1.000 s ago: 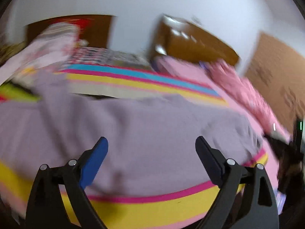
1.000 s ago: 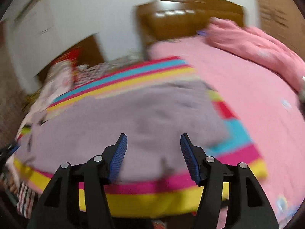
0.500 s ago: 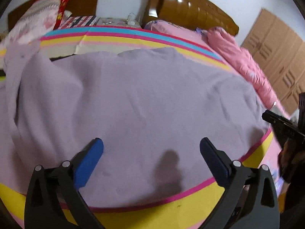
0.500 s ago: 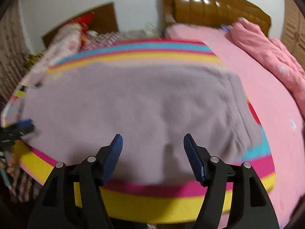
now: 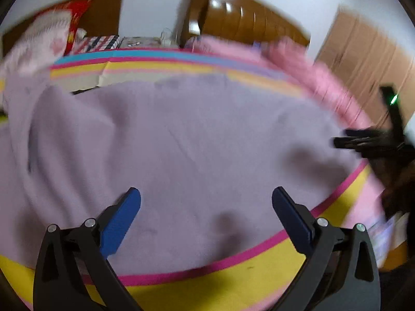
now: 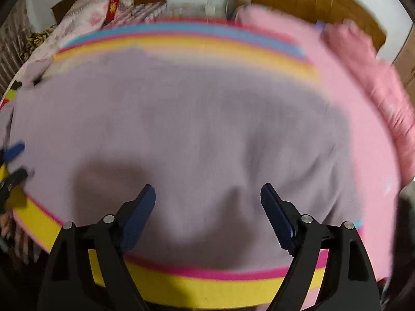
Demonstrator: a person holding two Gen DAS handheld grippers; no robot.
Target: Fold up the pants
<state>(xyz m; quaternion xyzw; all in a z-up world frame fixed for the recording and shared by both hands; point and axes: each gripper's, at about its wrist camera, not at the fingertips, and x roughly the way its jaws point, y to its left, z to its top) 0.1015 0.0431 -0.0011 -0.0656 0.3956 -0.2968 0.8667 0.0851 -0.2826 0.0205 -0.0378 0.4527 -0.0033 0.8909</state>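
Lilac pants (image 5: pixel 197 140) lie spread flat over a striped sheet (image 5: pixel 233 274) on a bed, filling most of both views (image 6: pixel 197 119). My left gripper (image 5: pixel 206 197) hovers over their near part, jaws wide open and empty. My right gripper (image 6: pixel 208 193) hangs above the near edge of the pants with its jaws opening and nothing between them. Its black frame (image 5: pixel 368 142) shows at the right edge of the left wrist view. The left gripper's blue fingertips (image 6: pixel 14 150) peek in at the left edge of the right wrist view.
A pink quilt (image 6: pixel 373 77) lies bunched along the right of the bed, under a brown wooden headboard (image 5: pixel 238 18). Patterned pillows and bedding (image 6: pixel 85 15) pile up at the far left. A wooden wardrobe (image 5: pixel 371 59) stands at the right.
The right gripper's jaws have spread wider and it has slid sideways over the pants, rolling as it went. The left gripper has sunk a little toward the fabric.
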